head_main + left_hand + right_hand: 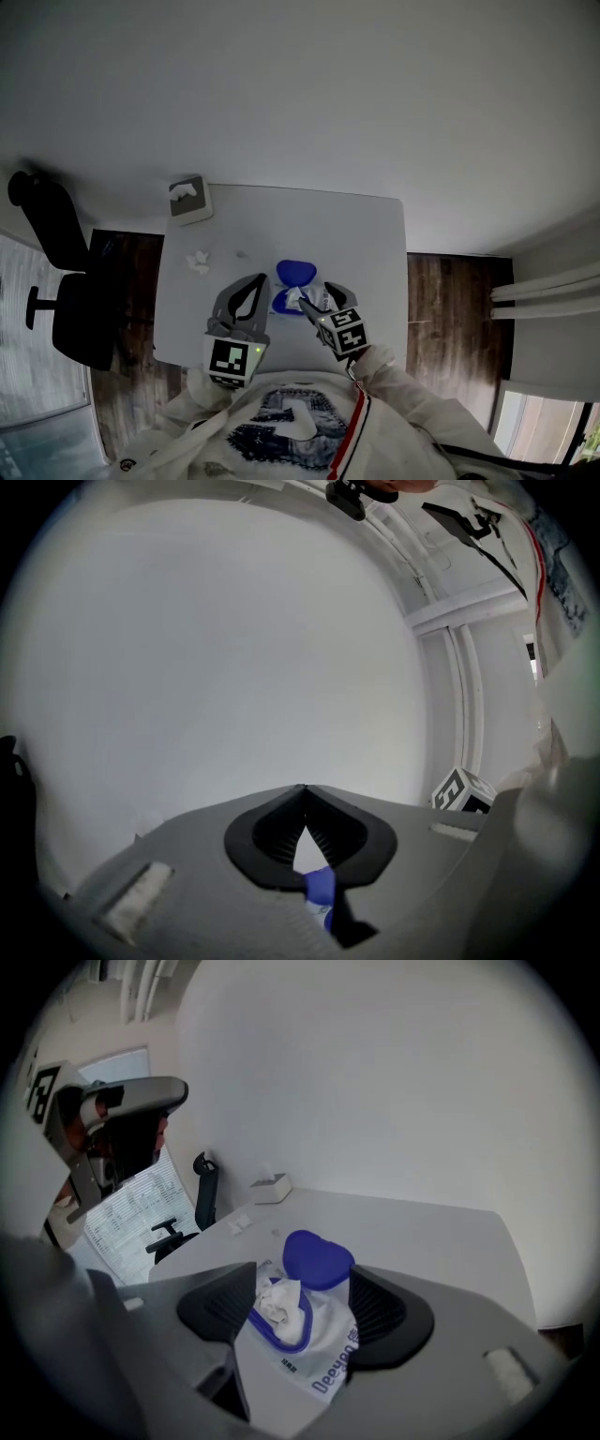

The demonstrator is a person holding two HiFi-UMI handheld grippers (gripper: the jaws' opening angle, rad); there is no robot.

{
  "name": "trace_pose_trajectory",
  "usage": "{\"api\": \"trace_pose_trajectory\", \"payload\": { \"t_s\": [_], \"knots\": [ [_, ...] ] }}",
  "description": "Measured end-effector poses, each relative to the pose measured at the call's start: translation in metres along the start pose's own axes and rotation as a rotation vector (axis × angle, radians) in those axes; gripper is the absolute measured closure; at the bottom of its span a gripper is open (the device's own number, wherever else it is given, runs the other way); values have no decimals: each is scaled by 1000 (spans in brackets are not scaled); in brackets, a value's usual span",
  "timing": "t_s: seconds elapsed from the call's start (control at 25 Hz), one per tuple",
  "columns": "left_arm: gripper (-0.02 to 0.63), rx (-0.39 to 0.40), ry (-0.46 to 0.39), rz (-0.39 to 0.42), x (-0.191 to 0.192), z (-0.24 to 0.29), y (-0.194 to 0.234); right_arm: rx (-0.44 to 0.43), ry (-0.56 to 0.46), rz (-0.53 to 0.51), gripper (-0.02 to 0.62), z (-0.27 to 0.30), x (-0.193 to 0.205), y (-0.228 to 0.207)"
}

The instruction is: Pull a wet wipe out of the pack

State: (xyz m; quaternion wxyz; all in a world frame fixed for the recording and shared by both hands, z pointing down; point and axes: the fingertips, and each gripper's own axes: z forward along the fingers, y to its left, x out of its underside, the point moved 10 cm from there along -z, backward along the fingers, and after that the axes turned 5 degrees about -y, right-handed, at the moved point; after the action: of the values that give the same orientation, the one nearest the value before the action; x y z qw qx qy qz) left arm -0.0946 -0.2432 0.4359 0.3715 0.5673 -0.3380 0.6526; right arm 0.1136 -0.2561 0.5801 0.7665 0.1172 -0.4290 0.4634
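Dim, even light; fisheye-warped edges

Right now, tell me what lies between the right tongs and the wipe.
Nothing. In the right gripper view the open right tongs straddle the pack; the wipe sticks up between the jaws, with no object in the gap.

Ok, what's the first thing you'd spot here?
The bright blue lid stands flipped open on the wet wipe pack on the white table. A crumpled white wipe pokes out of its opening. The right gripper hangs over it, fingers wide apart, one on each side.
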Motion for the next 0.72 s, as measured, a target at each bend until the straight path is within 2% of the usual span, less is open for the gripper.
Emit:
{"api": "trace_pose_trajectory", "payload": {
  "t_s": [0.2, 0.4, 0.72],
  "knots": [
    [602, -5, 14, -3, 2, -2, 0, -21, 65, -39, 309, 14, 11, 7],
    [603, -4, 12, -2, 1, 0, -1, -33, 60, -55, 333, 28, 16, 12],
    [602, -23, 30, -15, 6, -4, 1, -55, 126, -72, 378, 40, 26, 19]
  ]
}}
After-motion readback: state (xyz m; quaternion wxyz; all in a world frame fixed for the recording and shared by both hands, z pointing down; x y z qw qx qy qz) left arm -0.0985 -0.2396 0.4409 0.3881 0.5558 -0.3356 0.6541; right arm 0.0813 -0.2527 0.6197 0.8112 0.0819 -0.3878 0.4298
